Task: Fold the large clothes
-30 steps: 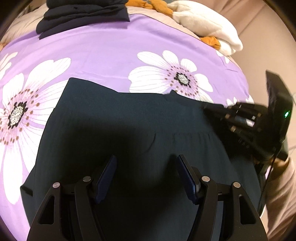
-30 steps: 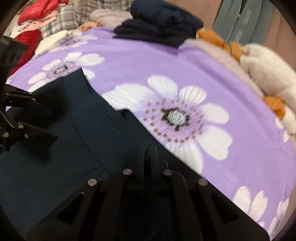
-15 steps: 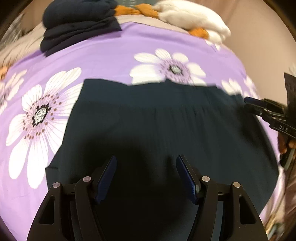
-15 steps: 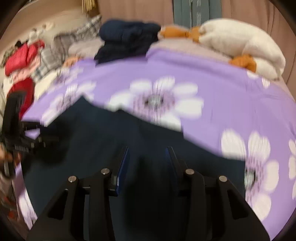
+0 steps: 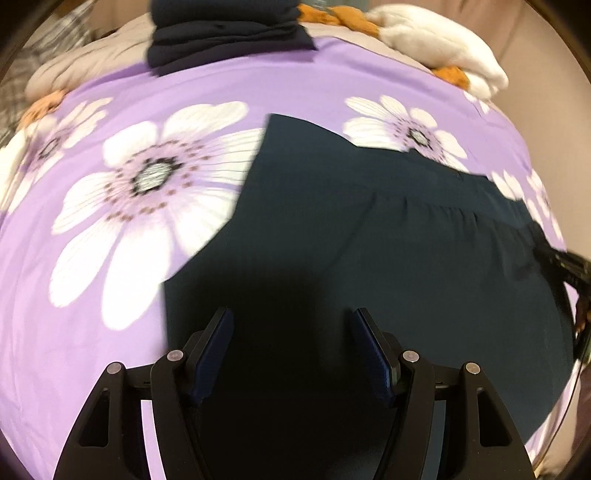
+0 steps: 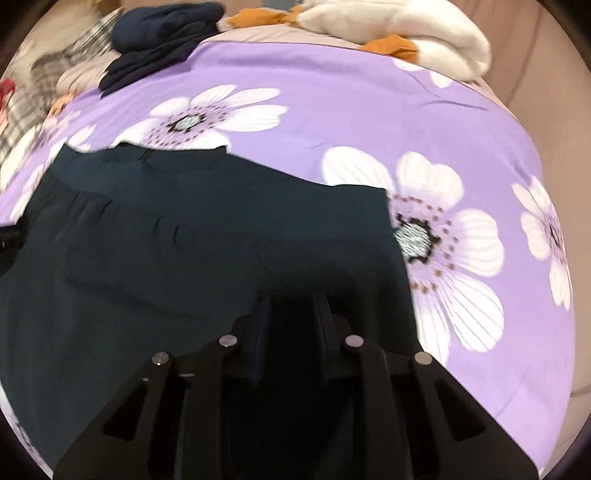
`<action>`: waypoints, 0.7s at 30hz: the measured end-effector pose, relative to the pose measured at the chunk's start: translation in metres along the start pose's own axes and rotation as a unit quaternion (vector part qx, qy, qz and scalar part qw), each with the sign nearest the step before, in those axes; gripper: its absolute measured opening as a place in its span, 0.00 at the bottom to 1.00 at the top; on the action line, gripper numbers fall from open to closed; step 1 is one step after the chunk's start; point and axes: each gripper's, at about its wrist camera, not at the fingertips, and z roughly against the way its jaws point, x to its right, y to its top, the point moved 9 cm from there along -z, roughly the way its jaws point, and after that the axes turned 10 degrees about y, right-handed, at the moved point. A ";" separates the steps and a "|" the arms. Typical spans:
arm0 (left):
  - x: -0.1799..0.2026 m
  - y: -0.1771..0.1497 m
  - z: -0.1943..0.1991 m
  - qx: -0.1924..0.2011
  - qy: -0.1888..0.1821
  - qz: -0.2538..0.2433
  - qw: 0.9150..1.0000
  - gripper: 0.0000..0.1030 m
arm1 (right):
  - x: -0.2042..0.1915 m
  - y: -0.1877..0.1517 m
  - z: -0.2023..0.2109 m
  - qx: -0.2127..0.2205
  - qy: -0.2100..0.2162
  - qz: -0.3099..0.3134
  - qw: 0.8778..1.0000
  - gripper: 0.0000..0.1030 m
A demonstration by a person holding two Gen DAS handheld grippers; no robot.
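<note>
A dark navy garment (image 5: pixel 388 236) lies spread flat on a bed covered by a purple sheet (image 5: pixel 229 88) printed with large white flowers; no brand, label or writing can be read on it or anywhere in either view. The left gripper (image 5: pixel 291 350) hangs above the garment's near part with its jaws spread wide and nothing between them, while the right gripper (image 6: pixel 291 325) sits over the garment's right side with a narrower gap, also holding nothing. A stack of folded dark clothes (image 5: pixel 225 33) and a white plush toy (image 6: pixel 391 26) with orange parts lie at the far end of the bed.
</note>
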 end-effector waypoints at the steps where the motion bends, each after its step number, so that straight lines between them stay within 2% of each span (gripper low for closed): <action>1: -0.003 -0.002 0.004 0.001 -0.001 0.006 1.000 0.64 | 0.004 -0.002 0.006 0.001 -0.010 -0.010 1.000 0.28; 3: -0.006 -0.008 0.015 0.005 -0.007 0.015 1.000 0.64 | 0.008 -0.005 0.016 0.008 -0.016 -0.026 1.000 0.33; 6: -0.005 -0.018 0.032 0.018 -0.011 0.016 1.000 0.64 | 0.010 -0.012 0.041 0.034 -0.014 -0.052 0.998 0.52; 7: -0.001 -0.022 0.039 0.024 -0.019 0.017 0.999 0.64 | 0.008 -0.015 0.050 0.046 -0.009 -0.060 0.997 0.55; 11: 0.020 -0.034 0.054 0.042 -0.037 0.003 0.998 0.64 | -0.014 -0.031 0.076 0.076 0.028 -0.068 0.994 0.57; 16: 0.045 -0.048 0.061 0.073 -0.021 -0.017 0.997 0.64 | -0.048 -0.055 0.081 0.088 0.052 -0.059 0.993 0.58; 21: 0.060 -0.057 0.048 0.073 -0.013 -0.019 0.997 0.64 | -0.073 -0.084 0.067 0.075 0.035 -0.040 0.996 0.58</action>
